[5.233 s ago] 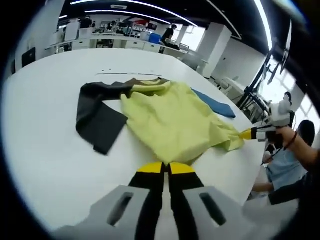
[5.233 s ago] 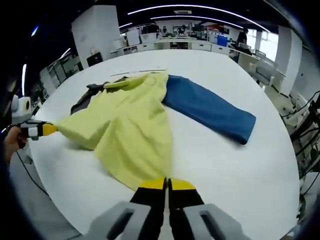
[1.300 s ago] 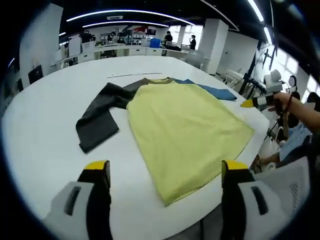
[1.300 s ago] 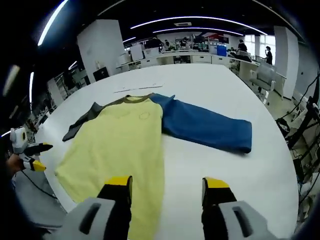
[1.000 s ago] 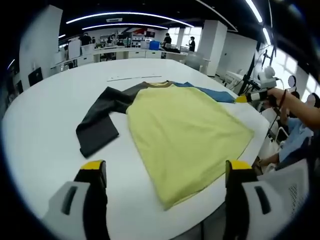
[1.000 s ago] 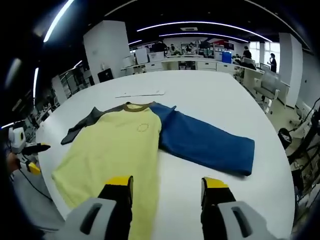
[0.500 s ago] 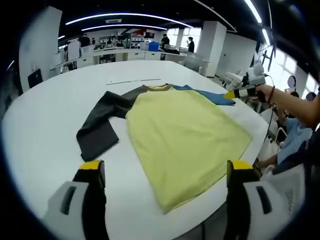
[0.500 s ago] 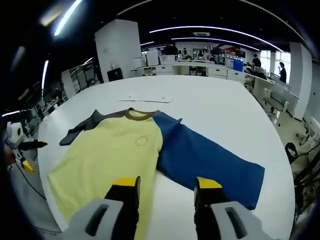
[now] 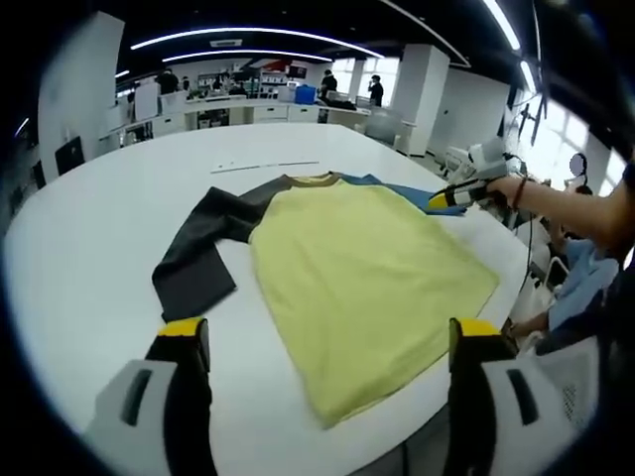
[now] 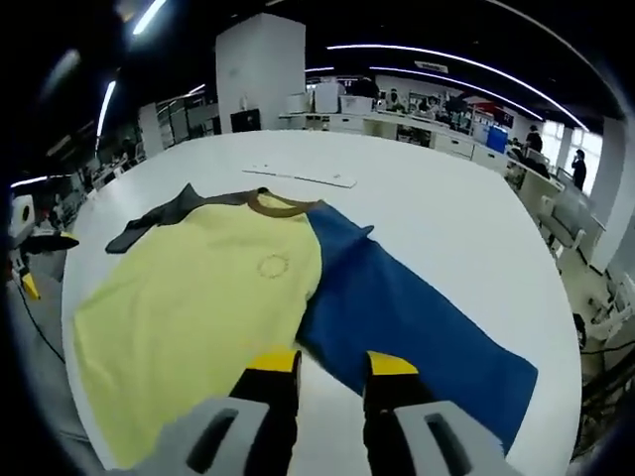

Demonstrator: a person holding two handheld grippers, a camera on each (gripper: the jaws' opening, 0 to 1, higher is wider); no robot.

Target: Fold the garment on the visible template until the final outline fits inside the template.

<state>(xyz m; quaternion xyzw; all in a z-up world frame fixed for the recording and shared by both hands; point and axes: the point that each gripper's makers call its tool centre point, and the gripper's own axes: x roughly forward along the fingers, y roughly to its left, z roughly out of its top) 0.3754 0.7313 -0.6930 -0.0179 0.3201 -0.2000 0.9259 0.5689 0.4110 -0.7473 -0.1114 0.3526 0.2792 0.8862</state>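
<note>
Garment (image 9: 367, 273) flat on bench (image 9: 89, 258), unfolded. My L tool (image 9: 327, 342) wide, empty; R tool (image 10: 332, 365) part open above blue sleeve (image 10: 417, 322). Step: sleeve fold. Next, I judge: pinch sleeve, bring over yellow body.

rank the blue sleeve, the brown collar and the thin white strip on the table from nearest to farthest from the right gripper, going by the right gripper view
1. Blue sleeve: just ahead of the right gripper, running off to the right.
2. Brown collar: at the top of the yellow shirt body.
3. Thin white strip: past the collar on the white table.
</note>
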